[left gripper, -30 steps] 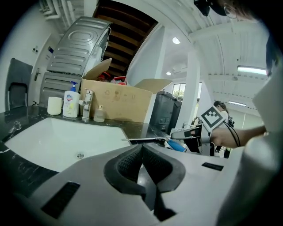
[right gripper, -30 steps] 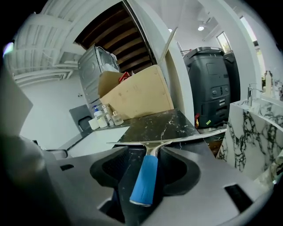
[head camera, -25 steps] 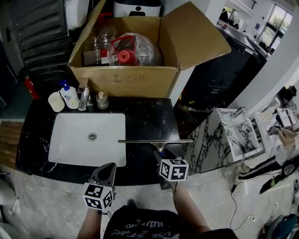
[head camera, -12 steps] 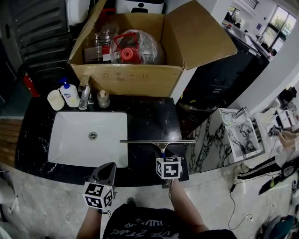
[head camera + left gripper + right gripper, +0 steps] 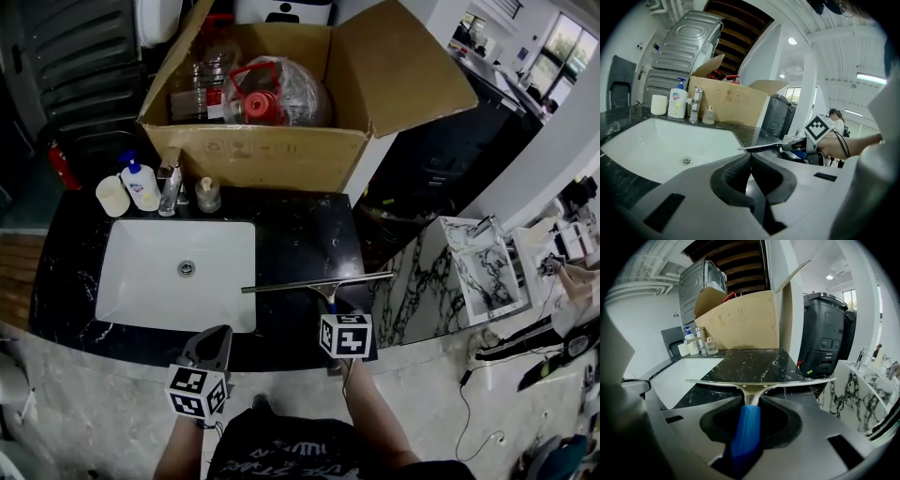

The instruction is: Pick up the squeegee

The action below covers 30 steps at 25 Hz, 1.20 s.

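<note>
The squeegee (image 5: 309, 282) has a long metal blade and a blue handle. It rests over the black marble counter (image 5: 300, 234), right of the sink, with its right end tilted up. My right gripper (image 5: 331, 306) is closing its jaws around the blue handle (image 5: 746, 427), and the pads press on it. In the right gripper view the blade (image 5: 759, 384) runs crosswise just past my right gripper (image 5: 750, 405). My left gripper (image 5: 218, 334) hovers at the counter's front edge, shut and empty. In its own view the left gripper (image 5: 750, 158) looks over the sink, with the squeegee (image 5: 761, 147) to its right.
A white sink (image 5: 141, 281) is set into the counter's left half. Behind it stand a cup (image 5: 112, 199), a soap bottle (image 5: 142, 187), a faucet (image 5: 170, 186) and a small jar (image 5: 207, 196). An open cardboard box (image 5: 262, 155) blocks the back. A marble slab (image 5: 417, 281) stands right.
The squeegee blade has tilted, its right end rising. The right gripper has rolled slightly with it. The left gripper has stayed where it was.
</note>
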### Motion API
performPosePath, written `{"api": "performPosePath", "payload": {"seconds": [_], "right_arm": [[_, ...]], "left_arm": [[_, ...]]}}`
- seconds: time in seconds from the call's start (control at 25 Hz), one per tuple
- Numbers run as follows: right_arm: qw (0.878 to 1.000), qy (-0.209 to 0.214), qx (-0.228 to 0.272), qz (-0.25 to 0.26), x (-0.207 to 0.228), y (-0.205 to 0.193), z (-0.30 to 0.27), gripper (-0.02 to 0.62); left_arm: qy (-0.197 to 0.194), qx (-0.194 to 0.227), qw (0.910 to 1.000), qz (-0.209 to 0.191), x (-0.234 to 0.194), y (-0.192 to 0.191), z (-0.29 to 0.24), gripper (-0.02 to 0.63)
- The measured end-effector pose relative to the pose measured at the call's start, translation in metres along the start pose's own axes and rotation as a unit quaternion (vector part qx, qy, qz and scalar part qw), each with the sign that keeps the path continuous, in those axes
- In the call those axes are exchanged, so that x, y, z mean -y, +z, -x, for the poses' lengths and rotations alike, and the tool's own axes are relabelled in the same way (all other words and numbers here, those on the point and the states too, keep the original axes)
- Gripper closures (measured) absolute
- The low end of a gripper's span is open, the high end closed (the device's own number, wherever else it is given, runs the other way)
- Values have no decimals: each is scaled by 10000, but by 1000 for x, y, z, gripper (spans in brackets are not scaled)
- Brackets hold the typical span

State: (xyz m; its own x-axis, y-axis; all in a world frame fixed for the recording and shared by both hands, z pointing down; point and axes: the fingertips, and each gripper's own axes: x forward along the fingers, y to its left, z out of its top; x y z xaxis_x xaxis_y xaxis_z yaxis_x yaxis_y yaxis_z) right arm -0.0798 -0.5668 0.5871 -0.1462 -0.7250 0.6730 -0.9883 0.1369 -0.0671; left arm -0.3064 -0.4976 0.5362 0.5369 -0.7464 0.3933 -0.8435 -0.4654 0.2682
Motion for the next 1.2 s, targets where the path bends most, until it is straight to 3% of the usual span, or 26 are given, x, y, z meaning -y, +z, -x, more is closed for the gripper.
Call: {"api": "performPosePath", "payload": {"seconds": [0.64, 1.2], "right_arm": [[9959, 536, 660, 296, 19, 8, 72, 456], [9885, 1041, 970, 520, 55, -24, 158, 457]], "left_arm": [[522, 207, 9983, -121, 48, 5, 36, 586], [1018, 541, 9933, -102, 132, -16, 91, 586]]}}
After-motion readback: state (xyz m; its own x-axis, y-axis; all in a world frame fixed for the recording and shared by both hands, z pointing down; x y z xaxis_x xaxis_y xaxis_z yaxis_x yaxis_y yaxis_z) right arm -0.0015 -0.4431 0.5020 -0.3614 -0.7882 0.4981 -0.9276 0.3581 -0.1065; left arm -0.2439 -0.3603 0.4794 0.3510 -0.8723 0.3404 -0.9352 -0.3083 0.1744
